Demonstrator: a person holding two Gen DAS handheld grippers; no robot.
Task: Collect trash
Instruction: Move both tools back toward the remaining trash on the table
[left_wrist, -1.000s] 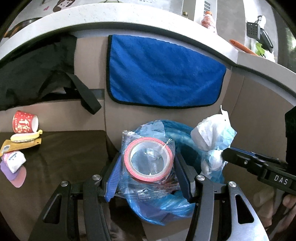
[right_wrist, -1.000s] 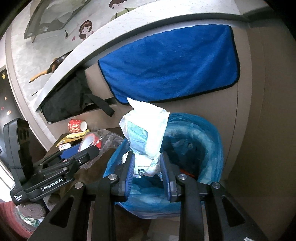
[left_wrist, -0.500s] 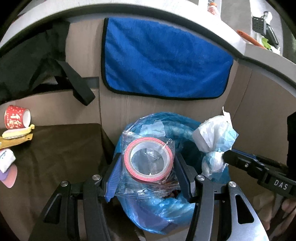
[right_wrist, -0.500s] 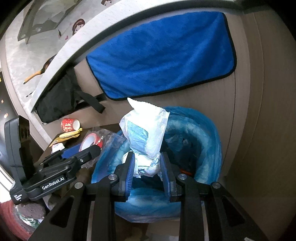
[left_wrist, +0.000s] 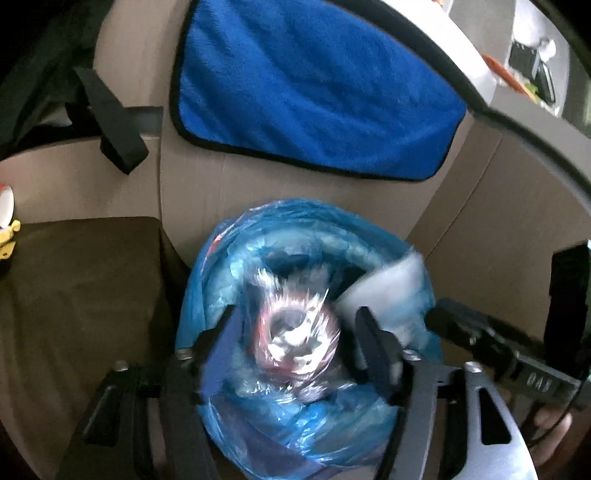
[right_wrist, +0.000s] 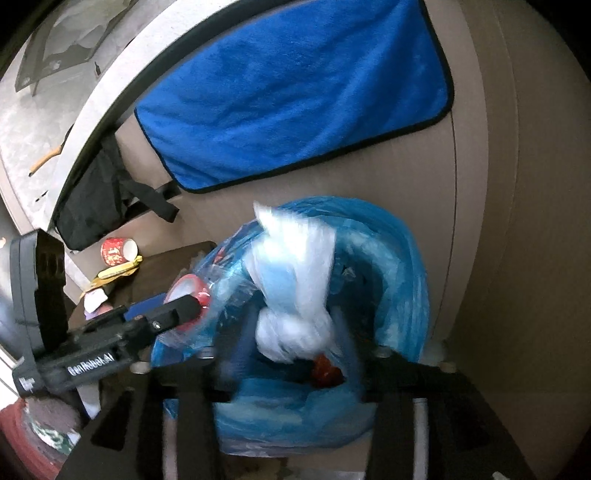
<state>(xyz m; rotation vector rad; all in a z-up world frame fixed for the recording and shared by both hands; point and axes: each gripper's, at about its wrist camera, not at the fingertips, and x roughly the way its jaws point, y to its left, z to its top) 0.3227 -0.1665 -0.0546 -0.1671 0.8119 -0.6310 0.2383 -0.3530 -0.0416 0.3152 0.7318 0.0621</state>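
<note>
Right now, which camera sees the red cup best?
The right wrist view. There the red cup lies on its side, whole and fairly sharp, beside yellow wrappers on the dark table. The left wrist view catches only a sliver at its left edge.

Blue-lined trash bin (left_wrist: 306, 258) mouth crowded by taped bag (left_wrist: 295, 339) and white bundle (right_wrist: 295, 280), cabinet wall (left_wrist: 461, 221) close behind, dark worktop (left_wrist: 85, 288) bare near its right edge.

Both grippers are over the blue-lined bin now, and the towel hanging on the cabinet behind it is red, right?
Not quite: the towel is blue, as the right wrist view shows. The rest holds: left gripper and right gripper are over the blue-lined bin.
</note>
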